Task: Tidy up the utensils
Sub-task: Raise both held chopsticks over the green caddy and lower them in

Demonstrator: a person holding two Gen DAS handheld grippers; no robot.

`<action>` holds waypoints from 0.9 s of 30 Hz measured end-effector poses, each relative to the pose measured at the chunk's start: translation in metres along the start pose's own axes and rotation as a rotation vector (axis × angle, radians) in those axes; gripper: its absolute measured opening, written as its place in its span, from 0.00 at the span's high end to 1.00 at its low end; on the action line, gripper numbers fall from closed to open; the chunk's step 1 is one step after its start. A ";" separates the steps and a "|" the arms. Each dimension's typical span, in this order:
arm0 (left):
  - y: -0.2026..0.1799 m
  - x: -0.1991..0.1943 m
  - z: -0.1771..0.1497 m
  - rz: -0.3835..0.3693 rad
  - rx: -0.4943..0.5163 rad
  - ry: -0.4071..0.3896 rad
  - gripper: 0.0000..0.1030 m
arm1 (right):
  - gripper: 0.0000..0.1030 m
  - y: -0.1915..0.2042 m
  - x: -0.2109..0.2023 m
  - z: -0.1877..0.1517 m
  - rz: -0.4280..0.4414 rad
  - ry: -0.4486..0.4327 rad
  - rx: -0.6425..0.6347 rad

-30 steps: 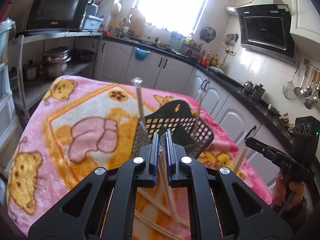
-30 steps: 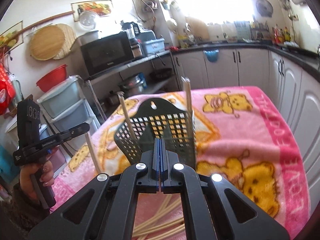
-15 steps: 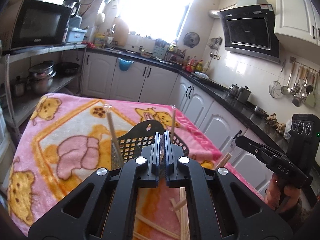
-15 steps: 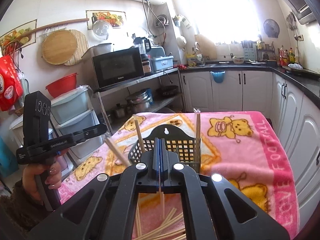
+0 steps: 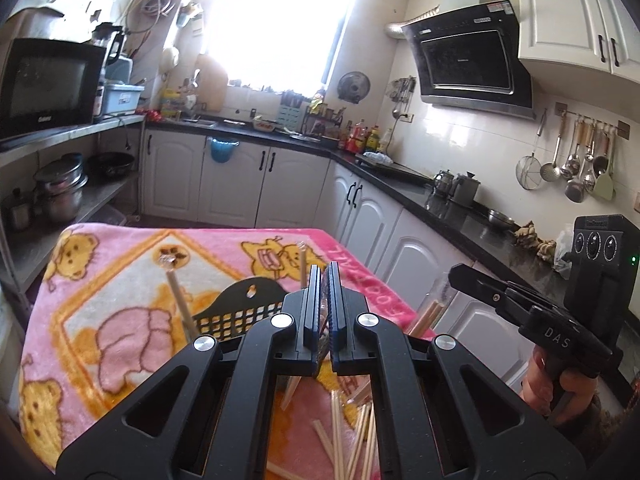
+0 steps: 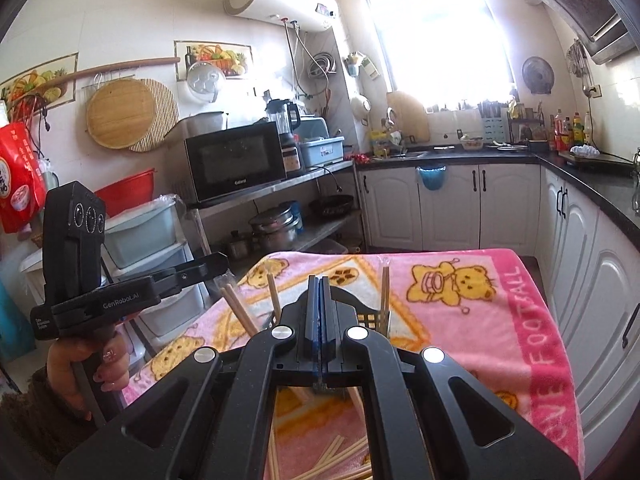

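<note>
Both claws are raised above the table, which is covered with a pink blanket. The left claw is pressed together on a left pair of chopsticks, which hangs slanted under its tip. The right claw is also closed, and it seems to grip a right pair of chopsticks in the same way. In its own camera I see only a thin piece between the fingers.

The black basket stands near the middle of the blanket, just in front of and below both claws. Two standing chopsticks already lean inside it. More loose chopsticks lie scattered on the blanket at the near edge, under the claws.

I think the step in hand is carrying the picked pairs to the basket. The work seems only partly done, because many sticks remain on the blanket.

The next move asks to bring one claw over the basket opening, turn the sticks more upright, lower the ends inside, and only then open the fingers. The two claws are near each other, so one should probably go first.
</note>
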State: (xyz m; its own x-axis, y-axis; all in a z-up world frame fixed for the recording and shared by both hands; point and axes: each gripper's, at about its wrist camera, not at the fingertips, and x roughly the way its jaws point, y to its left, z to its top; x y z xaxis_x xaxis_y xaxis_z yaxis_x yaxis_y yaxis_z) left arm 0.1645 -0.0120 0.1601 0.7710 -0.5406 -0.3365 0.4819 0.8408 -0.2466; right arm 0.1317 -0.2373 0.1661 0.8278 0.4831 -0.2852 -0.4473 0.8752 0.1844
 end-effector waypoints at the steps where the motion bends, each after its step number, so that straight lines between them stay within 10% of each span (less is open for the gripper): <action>1: -0.003 0.001 0.002 -0.004 0.004 -0.002 0.99 | 0.99 0.000 -0.001 0.002 0.001 -0.004 -0.003; 27: -0.007 0.008 0.076 0.033 0.024 -0.144 0.99 | 0.99 0.001 0.020 0.101 0.013 -0.161 -0.046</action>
State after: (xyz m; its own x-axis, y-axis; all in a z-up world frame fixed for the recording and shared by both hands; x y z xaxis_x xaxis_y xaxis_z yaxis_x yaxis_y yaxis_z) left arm 0.1986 -0.0203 0.2284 0.8374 -0.5047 -0.2099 0.4640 0.8593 -0.2149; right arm 0.1815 -0.2290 0.2554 0.8637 0.4875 -0.1282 -0.4704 0.8709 0.1425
